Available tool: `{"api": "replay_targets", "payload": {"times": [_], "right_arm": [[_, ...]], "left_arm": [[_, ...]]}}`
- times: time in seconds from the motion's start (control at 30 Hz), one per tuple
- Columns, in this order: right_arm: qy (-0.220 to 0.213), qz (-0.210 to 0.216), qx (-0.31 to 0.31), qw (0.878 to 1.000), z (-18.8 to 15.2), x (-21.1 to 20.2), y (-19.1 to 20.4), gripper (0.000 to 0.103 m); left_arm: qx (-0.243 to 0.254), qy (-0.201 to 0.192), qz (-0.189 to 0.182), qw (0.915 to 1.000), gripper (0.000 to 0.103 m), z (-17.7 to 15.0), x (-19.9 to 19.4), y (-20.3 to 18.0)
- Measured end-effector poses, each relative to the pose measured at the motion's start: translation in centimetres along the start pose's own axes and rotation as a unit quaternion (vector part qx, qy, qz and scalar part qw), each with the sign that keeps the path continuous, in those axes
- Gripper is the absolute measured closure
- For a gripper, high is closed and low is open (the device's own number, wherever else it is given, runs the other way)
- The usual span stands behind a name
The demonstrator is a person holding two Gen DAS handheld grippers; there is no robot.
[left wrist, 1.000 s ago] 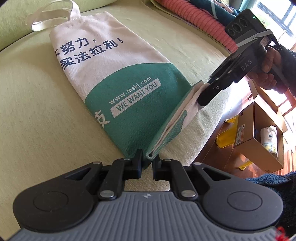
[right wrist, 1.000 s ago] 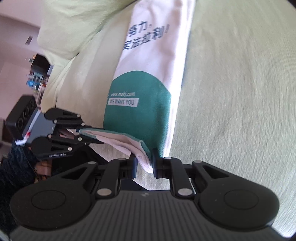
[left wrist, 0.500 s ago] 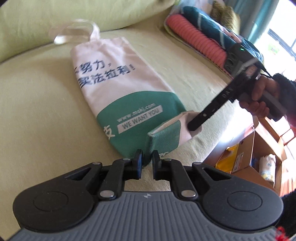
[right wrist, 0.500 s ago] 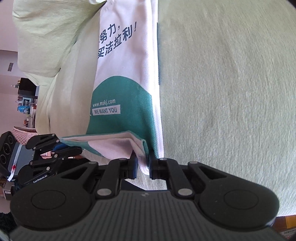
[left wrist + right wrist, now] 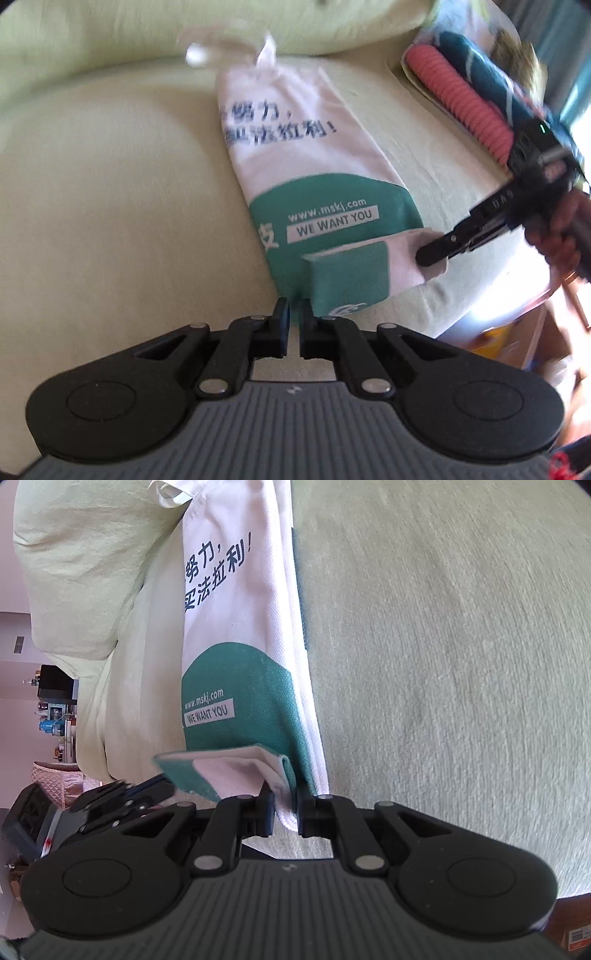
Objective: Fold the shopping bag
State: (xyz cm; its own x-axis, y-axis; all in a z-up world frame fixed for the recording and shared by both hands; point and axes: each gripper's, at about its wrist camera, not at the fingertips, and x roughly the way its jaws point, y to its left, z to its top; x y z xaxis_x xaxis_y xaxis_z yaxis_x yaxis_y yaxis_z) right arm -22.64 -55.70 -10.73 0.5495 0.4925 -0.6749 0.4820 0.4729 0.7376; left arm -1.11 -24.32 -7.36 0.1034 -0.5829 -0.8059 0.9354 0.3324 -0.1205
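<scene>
Daylit scene, bright overall. In the left wrist view strong light enters from the right, blowing out the patch of floor (image 5: 491, 321) below the pale green fabric sofa seat (image 5: 110, 206). Heavy motion blur there: the printing on the white-and-green canvas shopping bag (image 5: 295, 155) smears, and its handles ghost. Right wrist view sharper, evenly lit, soft shadows. Fisheye bending and dark corners in both.

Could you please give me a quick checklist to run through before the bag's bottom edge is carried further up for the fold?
1. Left gripper shut on the bag's bottom corner: ok.
2. Right gripper shut on the other corner: ok.
3. Bottom edge lifted and turned back over the green print: ok.
4. Handles lying flat: cannot tell, blurred.
5. Couch bare ahead of the fold: ok.
</scene>
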Motion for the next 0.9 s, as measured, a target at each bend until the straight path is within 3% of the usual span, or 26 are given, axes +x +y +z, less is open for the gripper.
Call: {"api": "replay_targets", "payload": {"times": [0.1,0.17,0.27,0.4,0.5,0.67,0.7,0.8,0.9], "right_arm": [[-0.003,-0.001,-0.001,1.000,0.0,0.1,0.0,0.097],[-0.005,-0.001,0.000,1.000,0.0,0.0,-0.1,0.097],[-0.009,0.001,0.001,1.000,0.1,0.0,-0.2,0.097],[-0.016,0.003,0.002,1.000,-0.1,-0.2,-0.5,0.097],[-0.025,-0.003,-0.006,1.000,-0.2,-0.2,-0.1,0.096],[-0.083,-0.033,-0.081,0.993,-1.9,-1.0,2.2,0.094],[-0.106,-0.044,-0.108,0.987,-2.7,-1.3,2.9,0.091],[-0.194,-0.093,-0.196,0.957,-6.0,-2.5,5.2,0.091],[-0.264,-0.148,-0.289,0.908,-9.7,-2.8,7.1,0.093]], "left_arm": [[0.052,-0.026,-0.031,0.9978,0.100,0.5,-0.3,-2.1],[0.066,-0.024,-0.027,0.9971,0.100,0.8,1.1,-2.8],[0.064,-0.027,-0.032,0.9970,0.100,1.3,2.9,-3.1],[0.052,0.001,0.007,0.9986,0.101,1.4,5.6,-2.5],[0.039,0.003,0.016,0.9991,0.100,1.3,6.5,-2.2],[0.039,0.006,0.022,0.9990,0.100,1.4,6.6,-2.4],[0.032,0.005,0.019,0.9993,0.100,1.4,6.6,-2.2],[0.027,0.005,0.019,0.9995,0.100,1.3,6.5,-2.1],[0.033,0.004,0.021,0.9992,0.100,1.4,6.6,-2.1]]}}
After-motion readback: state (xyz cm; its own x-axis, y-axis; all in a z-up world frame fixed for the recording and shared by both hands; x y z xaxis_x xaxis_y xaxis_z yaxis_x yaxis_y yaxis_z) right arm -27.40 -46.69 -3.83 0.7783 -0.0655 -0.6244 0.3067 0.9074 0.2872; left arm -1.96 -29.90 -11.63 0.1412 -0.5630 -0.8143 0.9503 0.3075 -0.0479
